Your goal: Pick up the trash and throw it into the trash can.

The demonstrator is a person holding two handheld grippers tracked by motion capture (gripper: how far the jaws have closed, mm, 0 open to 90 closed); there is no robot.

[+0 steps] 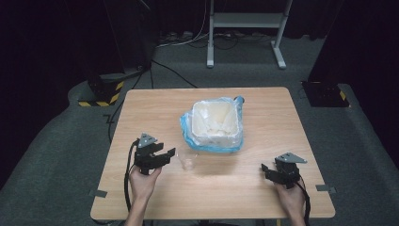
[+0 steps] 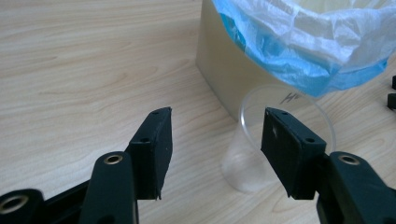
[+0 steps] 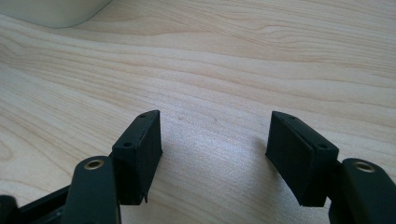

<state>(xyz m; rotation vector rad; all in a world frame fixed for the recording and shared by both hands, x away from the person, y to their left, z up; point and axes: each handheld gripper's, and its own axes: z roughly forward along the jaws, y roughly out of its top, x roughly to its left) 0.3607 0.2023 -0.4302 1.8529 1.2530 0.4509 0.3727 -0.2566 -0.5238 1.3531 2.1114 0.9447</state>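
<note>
Cup (image 2: 275,140), clear plastic, stands just beside the lined bin (image 1: 214,123); my left gripper (image 2: 217,144) gapes around its near side, seemingly not touching. Right gripper (image 3: 215,154) open, empty.

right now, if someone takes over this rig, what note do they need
Left gripper: jaws apart, aimed at the clear plastic cup; the cup stands beyond one jaw, not between the pads, not gripped.
Right gripper: open, nothing between its jaws, low over bare table at the near right.
Cup: upright, right beside the bin lined with a blue bag.
Done: left gripper brought up to the cup.
Left: likely grip the cup and deal with it at the bin.
</note>
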